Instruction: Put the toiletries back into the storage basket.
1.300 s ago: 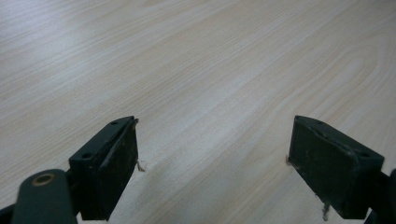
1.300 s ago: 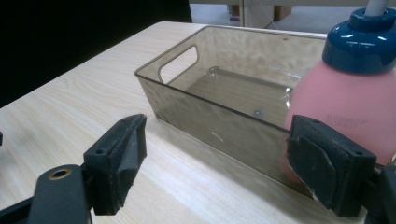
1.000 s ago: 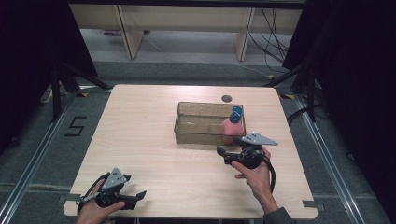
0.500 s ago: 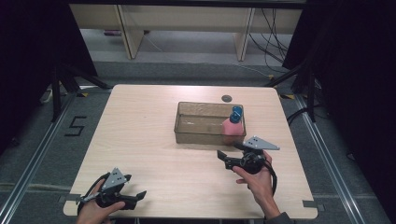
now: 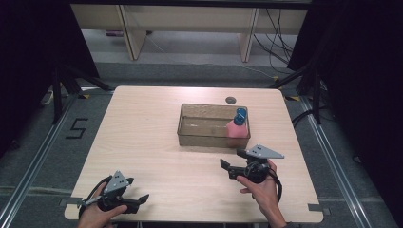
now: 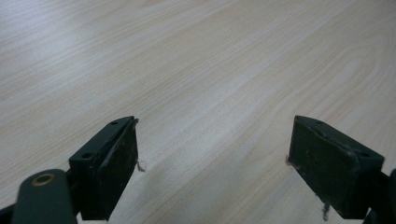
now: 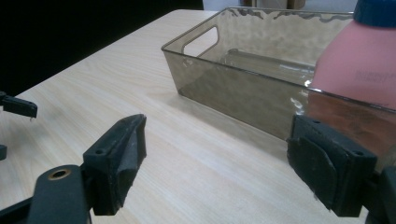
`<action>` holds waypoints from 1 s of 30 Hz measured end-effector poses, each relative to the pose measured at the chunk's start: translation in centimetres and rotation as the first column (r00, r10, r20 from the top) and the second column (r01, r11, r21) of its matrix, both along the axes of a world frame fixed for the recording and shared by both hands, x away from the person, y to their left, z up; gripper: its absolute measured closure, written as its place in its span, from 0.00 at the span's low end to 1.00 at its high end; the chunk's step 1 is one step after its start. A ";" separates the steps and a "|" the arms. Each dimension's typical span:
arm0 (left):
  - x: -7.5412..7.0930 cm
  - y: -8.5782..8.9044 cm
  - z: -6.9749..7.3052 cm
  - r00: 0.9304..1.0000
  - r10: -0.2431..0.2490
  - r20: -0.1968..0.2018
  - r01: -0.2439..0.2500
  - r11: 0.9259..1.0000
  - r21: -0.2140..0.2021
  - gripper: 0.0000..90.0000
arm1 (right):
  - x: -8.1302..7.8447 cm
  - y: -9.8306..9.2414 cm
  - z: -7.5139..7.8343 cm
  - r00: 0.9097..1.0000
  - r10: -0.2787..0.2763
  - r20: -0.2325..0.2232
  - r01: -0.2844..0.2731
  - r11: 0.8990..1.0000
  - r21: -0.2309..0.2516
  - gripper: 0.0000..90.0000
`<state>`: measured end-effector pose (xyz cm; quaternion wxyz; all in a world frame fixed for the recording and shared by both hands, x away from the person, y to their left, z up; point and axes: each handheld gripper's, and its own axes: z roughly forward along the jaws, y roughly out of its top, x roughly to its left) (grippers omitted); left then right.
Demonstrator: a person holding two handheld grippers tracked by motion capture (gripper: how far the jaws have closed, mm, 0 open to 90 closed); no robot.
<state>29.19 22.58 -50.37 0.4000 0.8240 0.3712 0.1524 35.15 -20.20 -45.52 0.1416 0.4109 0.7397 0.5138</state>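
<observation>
— What surrounds my bench?

— A pale wood-grain table (image 5: 142,142) on a grey floor (image 5: 43,161), where I read a black "5" (image 5: 76,128) marked at the left.

— And beyond it?

— Light wooden shelving (image 5: 190,19) along the far side, cables (image 5: 280,33) trailing beneath it at the right, black curtains (image 5: 361,71) on both flanks, and black stand legs (image 5: 64,83).

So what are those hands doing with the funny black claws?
A person holds a two-jaw gripper in each hand over a wooden table. The right gripper is open and empty, near a clear brown bin. A pink bottle with a blue cap stands inside the bin at its right end, with nothing touching it. The left gripper is open too, at the table's near edge, with only bare wood between its jaws.
</observation>
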 end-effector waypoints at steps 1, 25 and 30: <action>-0.1 -0.1 0.0 1.000 0.005 -0.005 -0.005 1.000 -0.012 0.17 | 0.0 0.0 -0.1 1.000 0.007 -0.001 -0.007 1.000 0.005 0.23; -0.1 -0.1 0.0 1.000 0.004 -0.005 -0.004 1.000 -0.013 0.17 | -1.7 -0.4 -0.9 1.000 0.019 -0.009 -0.019 1.000 0.007 0.23; -0.1 -0.1 0.0 1.000 0.003 -0.005 -0.003 1.000 -0.010 0.17 | -1.9 -0.6 -1.1 1.000 0.015 -0.019 -0.015 1.000 -0.012 0.22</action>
